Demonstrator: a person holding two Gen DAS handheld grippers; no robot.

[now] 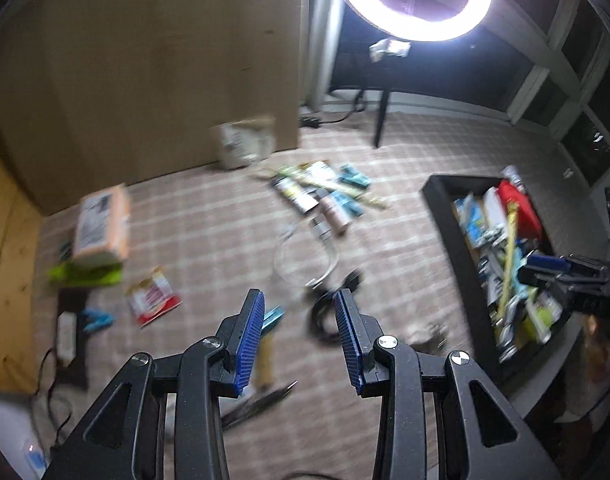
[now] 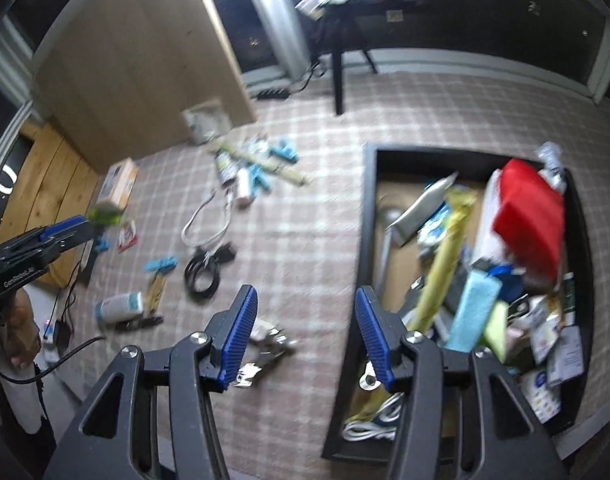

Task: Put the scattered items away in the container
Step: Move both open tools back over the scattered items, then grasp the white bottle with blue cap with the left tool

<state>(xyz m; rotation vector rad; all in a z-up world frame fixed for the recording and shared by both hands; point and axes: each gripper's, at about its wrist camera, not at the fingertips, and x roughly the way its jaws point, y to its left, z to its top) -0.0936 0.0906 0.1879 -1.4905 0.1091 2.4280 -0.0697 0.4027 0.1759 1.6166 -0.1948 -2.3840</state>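
Observation:
My left gripper (image 1: 299,304) is open and empty, hanging over a black coiled cable (image 1: 325,316) on the checked carpet. A white cable (image 1: 305,256), a red-and-white packet (image 1: 153,296), an orange box (image 1: 103,224) and a pile of tubes and packs (image 1: 325,192) lie scattered beyond it. My right gripper (image 2: 305,300) is also open and empty, just left of the black container (image 2: 369,220). The container is full of items, among them a red box (image 2: 533,216) and a long yellow pack (image 2: 445,260). A crumpled foil piece (image 2: 269,340) lies under the right gripper's left finger.
A tall wooden cabinet (image 1: 165,60) stands at the back left, with a ring light (image 1: 413,0) on a black stand behind the pile. A white bottle (image 2: 119,306), blue clips (image 2: 161,264) and scissors (image 1: 261,404) lie near the front. Cords run along the left edge.

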